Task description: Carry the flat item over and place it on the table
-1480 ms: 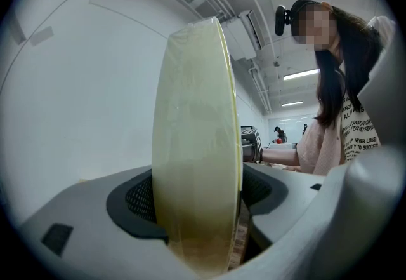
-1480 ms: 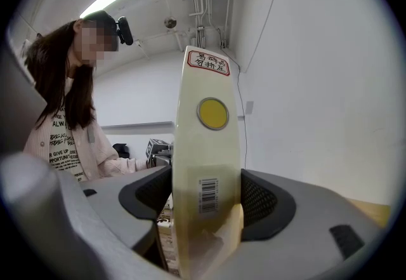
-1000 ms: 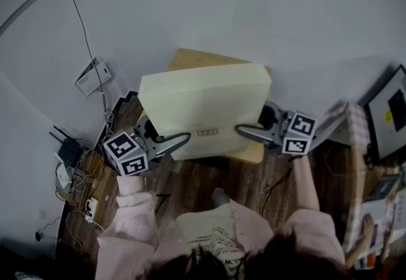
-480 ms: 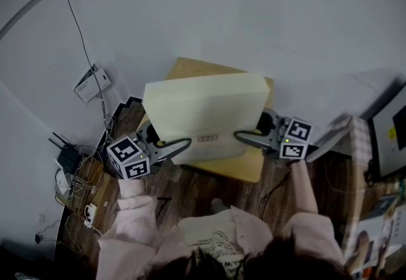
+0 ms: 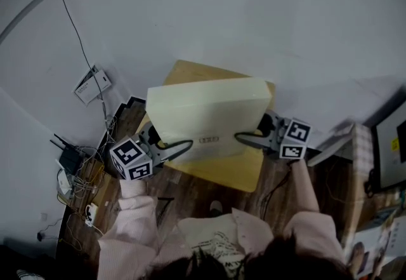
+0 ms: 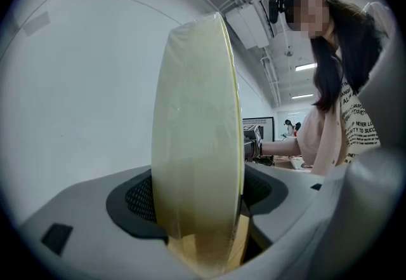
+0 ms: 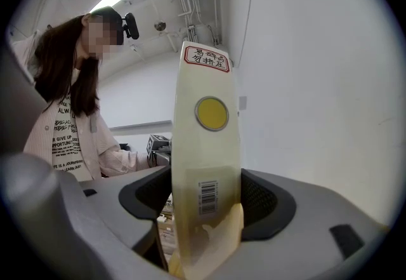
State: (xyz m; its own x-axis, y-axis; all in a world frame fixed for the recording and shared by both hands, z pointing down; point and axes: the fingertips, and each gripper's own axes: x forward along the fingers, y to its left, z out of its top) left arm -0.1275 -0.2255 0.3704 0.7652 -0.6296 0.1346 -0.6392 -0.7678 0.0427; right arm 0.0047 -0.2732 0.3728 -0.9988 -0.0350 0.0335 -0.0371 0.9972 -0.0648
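The white wall (image 5: 254,18) is filling the far side of the scene, and the dark wooden floor (image 5: 196,199) is lying near the person. A small light wooden table (image 5: 235,174) is standing against this wall.

The flat item (image 5: 206,117) is hanging over the table and is covering most of its top. It is a wide, thin box of pale cream colour, and a clear shiny film is wrapping it. Its broad face is turning upward. Its long axis is running from left to right, about along the wall, and one long thin side is facing the person.

The left gripper (image 5: 181,147) is pinching the left end of the box, with one jaw on each broad face and the pads pressing on it. The right gripper (image 5: 244,139) is clamping the right end in the same way.

On the right end face a label with a red border (image 7: 206,58) is sitting at one end. A round yellow sticker (image 7: 211,113) is sitting next to it, and a barcode (image 7: 208,198) is showing closer to the jaws. A small label (image 5: 208,140) is also showing on the near side.
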